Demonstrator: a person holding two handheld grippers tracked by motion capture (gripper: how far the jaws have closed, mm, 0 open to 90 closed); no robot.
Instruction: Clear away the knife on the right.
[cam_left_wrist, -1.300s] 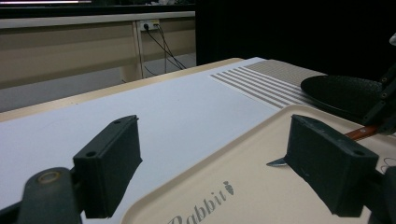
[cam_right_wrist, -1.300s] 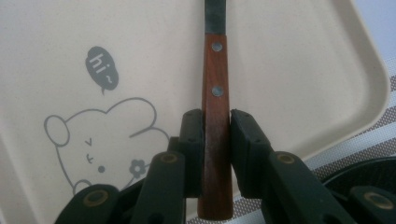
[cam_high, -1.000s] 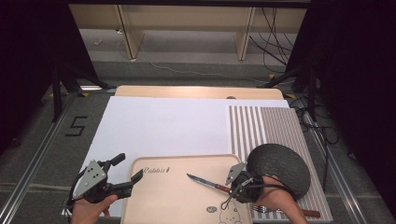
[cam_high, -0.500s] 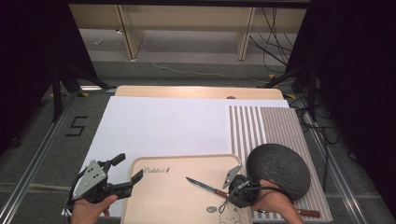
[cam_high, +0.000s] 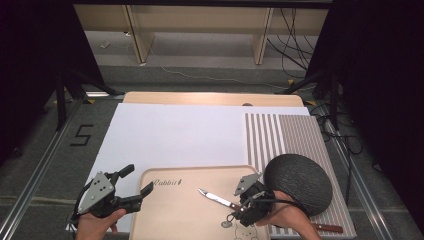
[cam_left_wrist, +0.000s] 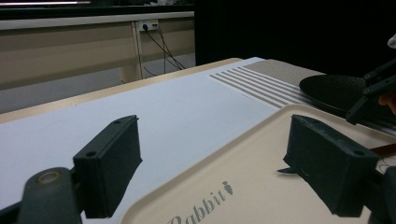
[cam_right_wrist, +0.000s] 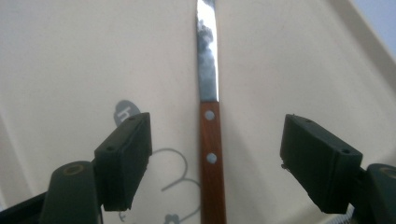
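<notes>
A knife (cam_high: 218, 199) with a steel blade and a brown riveted handle lies on the beige tray (cam_high: 170, 210), its tip pointing far-left. My right gripper (cam_high: 238, 206) stands open over the handle end, one jaw on each side of the knife (cam_right_wrist: 209, 116) and neither touching it. The printed tray (cam_right_wrist: 70, 56) lies under it. My left gripper (cam_high: 137, 181) is open at the tray's left rim with nothing between its jaws. In the left gripper view, the left gripper (cam_left_wrist: 219, 168) straddles the tray rim (cam_left_wrist: 261, 154), and the knife tip (cam_left_wrist: 288, 171) shows past one jaw.
A dark round plate (cam_high: 298, 183) sits on the striped mat (cam_high: 280, 135) just right of the tray, close to my right hand. A second brown-handled knife (cam_high: 327, 228) lies on the mat by the near right corner. White paper (cam_high: 175, 130) covers the table beyond.
My right gripper has drawn back toward the near edge and a little left, along the knife. The knife has shifted slightly nearer. The left gripper has stayed put.
</notes>
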